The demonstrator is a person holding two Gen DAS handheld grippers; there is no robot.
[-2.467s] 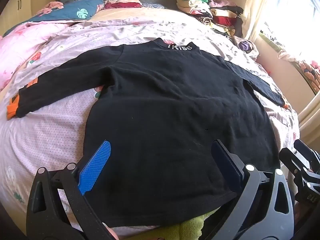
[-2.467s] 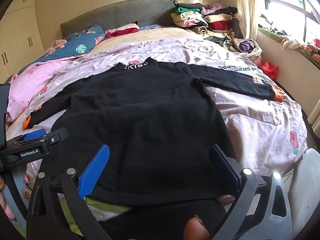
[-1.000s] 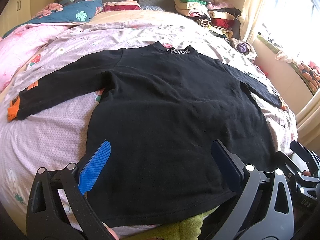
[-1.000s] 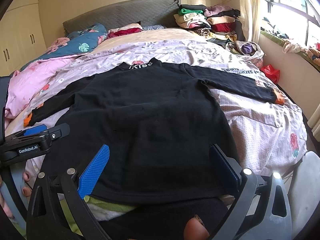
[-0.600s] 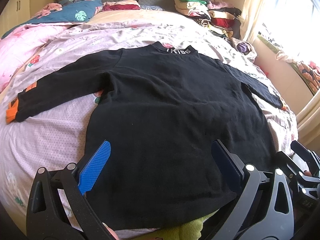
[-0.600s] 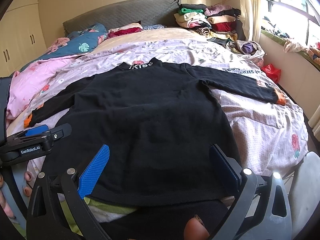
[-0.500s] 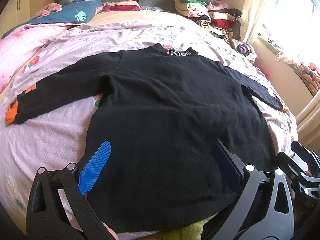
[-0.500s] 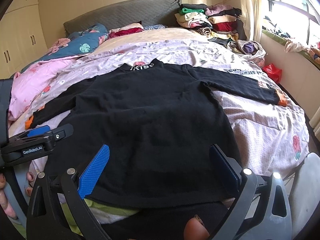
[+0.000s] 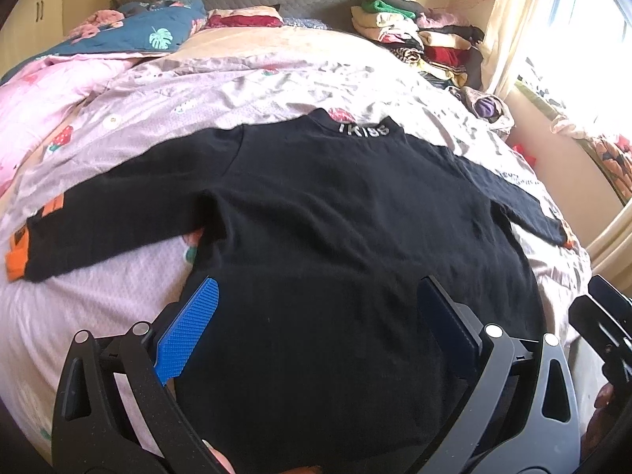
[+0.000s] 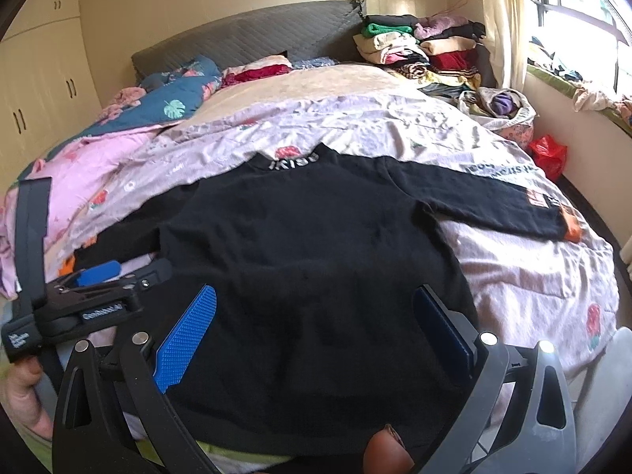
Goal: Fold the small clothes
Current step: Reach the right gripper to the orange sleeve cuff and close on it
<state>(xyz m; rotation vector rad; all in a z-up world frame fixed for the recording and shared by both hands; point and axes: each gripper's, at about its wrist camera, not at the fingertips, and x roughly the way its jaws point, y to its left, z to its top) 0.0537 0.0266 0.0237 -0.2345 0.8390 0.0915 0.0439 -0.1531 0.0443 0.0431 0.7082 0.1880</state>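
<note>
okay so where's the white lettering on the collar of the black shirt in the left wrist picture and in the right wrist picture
Left wrist view: the white collar lettering sits above centre, slightly right of the middle, at the far edge of the black shirt.
Right wrist view: the lettering sits above centre, slightly left of the middle, again at the shirt's far edge.
Shared landmark: the stack of folded clothes by the grey headboard, upper right in both views.
</note>
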